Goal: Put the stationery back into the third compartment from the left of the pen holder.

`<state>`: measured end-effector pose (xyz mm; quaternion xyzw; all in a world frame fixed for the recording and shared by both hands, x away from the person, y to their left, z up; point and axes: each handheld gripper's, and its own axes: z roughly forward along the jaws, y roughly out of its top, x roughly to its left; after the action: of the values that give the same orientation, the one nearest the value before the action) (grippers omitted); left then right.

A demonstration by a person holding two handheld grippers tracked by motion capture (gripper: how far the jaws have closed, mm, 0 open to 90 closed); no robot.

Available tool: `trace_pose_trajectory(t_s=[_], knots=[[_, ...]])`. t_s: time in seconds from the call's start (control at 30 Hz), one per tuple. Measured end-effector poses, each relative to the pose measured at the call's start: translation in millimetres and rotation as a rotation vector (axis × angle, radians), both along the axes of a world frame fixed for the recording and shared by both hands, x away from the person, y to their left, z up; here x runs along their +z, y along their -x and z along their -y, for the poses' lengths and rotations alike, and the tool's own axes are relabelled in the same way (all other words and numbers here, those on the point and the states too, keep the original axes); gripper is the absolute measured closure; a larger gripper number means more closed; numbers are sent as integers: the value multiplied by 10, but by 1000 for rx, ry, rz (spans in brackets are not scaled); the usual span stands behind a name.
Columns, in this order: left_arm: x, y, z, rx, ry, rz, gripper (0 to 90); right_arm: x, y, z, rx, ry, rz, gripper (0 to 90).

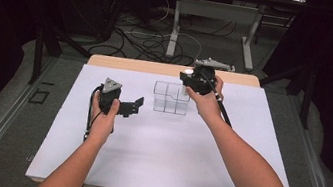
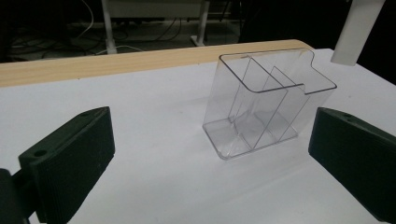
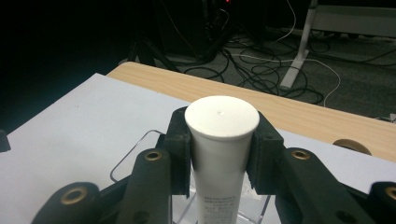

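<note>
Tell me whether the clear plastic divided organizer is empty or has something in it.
Empty, as far as shown: the clear plastic divided organizer shows bare compartments. The white cylindrical tube is clamped in the right gripper above it; whether its lower end is inside, cannot tell.

We see a clear glossy plastic organizer [image 2: 261,107] on matt white sheet [image 2: 154,154], beside it our smooth white plastic tube [image 3: 220,154].

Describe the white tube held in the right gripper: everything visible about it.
The white tube is a smooth, plastic-looking cylinder with a flat round cap end facing up and small dark print lower on its body. It stands upright, clamped between the right gripper's two black pads just under the cap. It hangs above the clear divided organizer on the white table cover; its lower end is out of sight, so contact with the organizer cannot be told.
</note>
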<state>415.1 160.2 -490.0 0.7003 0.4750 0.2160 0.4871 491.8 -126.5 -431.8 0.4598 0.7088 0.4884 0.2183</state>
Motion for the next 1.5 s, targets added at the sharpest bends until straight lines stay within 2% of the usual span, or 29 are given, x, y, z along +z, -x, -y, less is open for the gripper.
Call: trace_pose_trajectory(t_s=[0.03,0.07,0.17,0.27,0.33,0.6,1.03,1.5], knots=[[-5,-5,-11,5,-8,8,3,-12,-7,-6,-2,0,-1,664],[-12,-6,-6,19,-8,-2,4,-25,-14,-12,-1,4,0,664],[-33,-27,-20,29,-53,-20,9,-61,-31,-35,-6,10,-3,664],[-39,-31,-31,42,-58,-35,13,-103,-47,-60,-11,19,-6,664],[-35,-30,-31,47,-28,-35,14,-127,-57,-76,-10,28,-10,664],[-35,-32,-32,45,-4,-48,14,-201,-93,-108,-10,48,-16,664],[-49,-40,-46,54,-5,-58,14,-291,-117,-108,-21,55,-32,664],[-57,-44,-55,62,0,-63,14,-357,-130,-121,-19,83,-47,664]])
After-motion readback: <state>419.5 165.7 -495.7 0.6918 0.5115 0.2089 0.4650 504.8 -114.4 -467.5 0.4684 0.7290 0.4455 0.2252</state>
